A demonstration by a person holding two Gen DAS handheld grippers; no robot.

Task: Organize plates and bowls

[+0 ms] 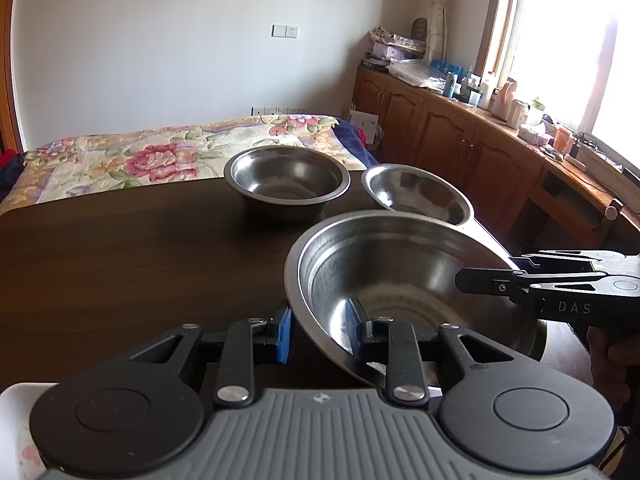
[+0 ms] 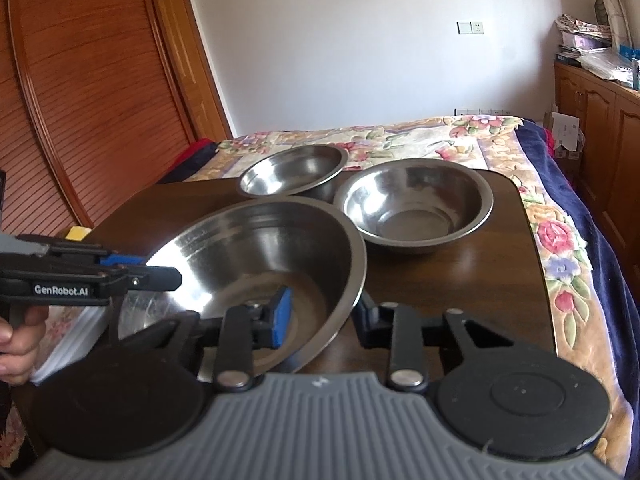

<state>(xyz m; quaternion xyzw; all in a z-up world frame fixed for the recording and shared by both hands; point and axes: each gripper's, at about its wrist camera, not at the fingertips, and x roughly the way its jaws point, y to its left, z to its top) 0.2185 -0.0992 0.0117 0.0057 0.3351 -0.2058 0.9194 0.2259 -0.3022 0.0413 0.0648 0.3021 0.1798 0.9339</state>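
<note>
You've got the big steel bowl point(image 1: 404, 280) tilted over the near table point(image 1: 120, 248), left gripper point(image 1: 320, 330) and right gripper point(image 2: 320, 322) each pinching its rim. Two smaller bowls point(image 2: 414, 204) sit straight ahead, far side; right gripper's nearer.

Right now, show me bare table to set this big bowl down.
Free: tabletop left of the large bowl, which left gripper and right gripper clamp, up to the deep bowl. Crowded: the far right, deep bowl beside flared bowl.
</note>
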